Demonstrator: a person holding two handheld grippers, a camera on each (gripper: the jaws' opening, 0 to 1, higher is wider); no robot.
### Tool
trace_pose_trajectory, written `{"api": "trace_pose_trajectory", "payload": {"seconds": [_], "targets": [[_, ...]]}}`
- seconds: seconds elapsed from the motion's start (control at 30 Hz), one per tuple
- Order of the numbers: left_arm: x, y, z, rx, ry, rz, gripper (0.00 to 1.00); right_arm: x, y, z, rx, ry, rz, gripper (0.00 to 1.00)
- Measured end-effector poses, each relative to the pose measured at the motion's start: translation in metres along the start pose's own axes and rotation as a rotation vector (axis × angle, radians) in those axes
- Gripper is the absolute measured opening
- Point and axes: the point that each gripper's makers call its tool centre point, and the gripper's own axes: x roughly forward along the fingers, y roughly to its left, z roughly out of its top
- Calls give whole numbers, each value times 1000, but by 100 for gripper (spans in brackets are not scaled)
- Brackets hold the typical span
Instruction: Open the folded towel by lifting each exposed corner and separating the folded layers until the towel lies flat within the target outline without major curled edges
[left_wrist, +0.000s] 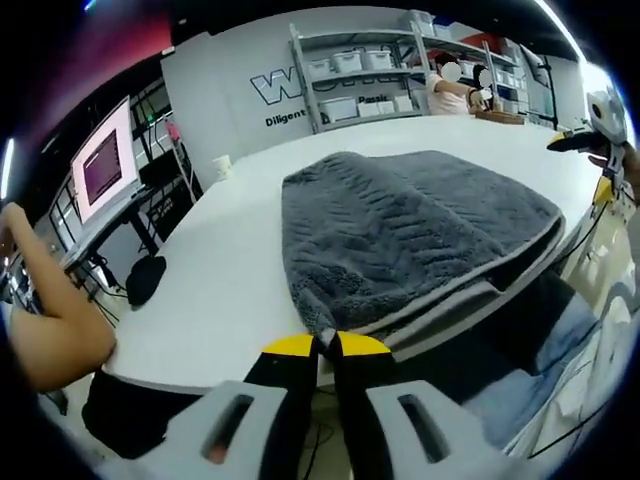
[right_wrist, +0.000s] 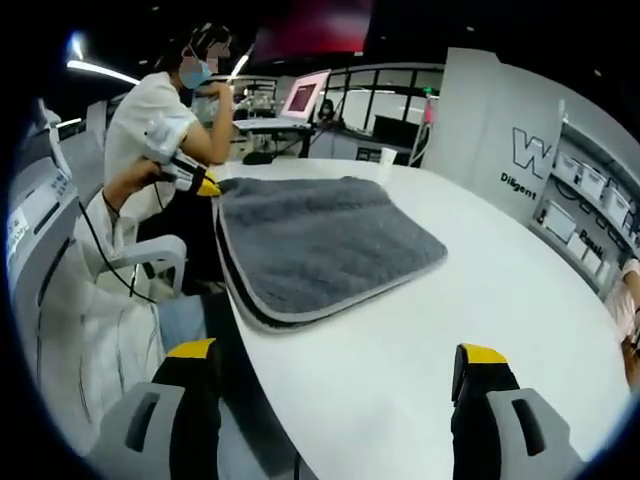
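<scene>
My left gripper (left_wrist: 325, 345) had its jaws clamped on a corner of the folded grey towel (left_wrist: 400, 235); my right gripper (right_wrist: 335, 365) hung with jaws apart over the white table (right_wrist: 440, 330).

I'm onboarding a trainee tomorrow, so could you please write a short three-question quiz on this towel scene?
1. True or false: the grey towel already lies fully opened on the white table.
2. Which gripper has its jaws closed at a towel corner: (a) left gripper, (b) right gripper?
3. Fill in: the right gripper's jaws stand wide ____ over the table.

Key: 1 false, it is still folded in layers, its edge overhanging the table rim; 2 a; 3 open.
</scene>
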Motion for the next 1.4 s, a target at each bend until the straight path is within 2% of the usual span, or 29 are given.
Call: {"api": "trace_pose_trajectory", "payload": {"seconds": [0.07, 0.13, 0.3, 0.4, 0.5, 0.53, 0.67, 0.73, 0.87, 0.93, 1.03, 1.2, 1.4], "targets": [[-1, 3, -1, -7, -4, 1, 9, 1, 0, -1, 7, 1, 0, 96], [-3, 5, -1, -15, -3, 0, 18, 2, -1, -1, 10, 2, 2, 96], [-13, -4, 12, -38, -52, -75, 45, 7, -1, -2, 17, 9, 4, 95], [-18, -18, 25, -67, -94, -159, 65, 10, 0, -3, 18, 18, 3, 95], [-21, -33, 35, -88, -136, -252, 78, 13, -1, -2, 26, 18, 4, 94], [-22, -38, 38, -95, -147, -281, 79, 14, -1, -1, 31, 14, 3, 94], [-23, -42, 41, -116, -160, -315, 88, 19, -5, 3, 75, 0, 0, 94], [-22, -45, 43, -95, -175, -329, 90, 21, -8, 6, 92, -16, -3, 93], [-21, -49, 43, -99, -172, -349, 95, 26, -13, 15, 164, -74, -1, 89], [-18, -52, 42, -101, -169, -364, 98, 30, -17, 15, 182, -68, -2, 90], [-14, -53, 39, -97, -160, -370, 99, 36, -21, 16, 180, -53, -18, 89], [-12, -60, 38, -89, -159, -406, 99, 47, -28, 26, 216, -70, -6, 87], [-10, -66, 33, -75, -147, -435, 99, 69, -44, 38, 260, -77, -33, 81]]}}
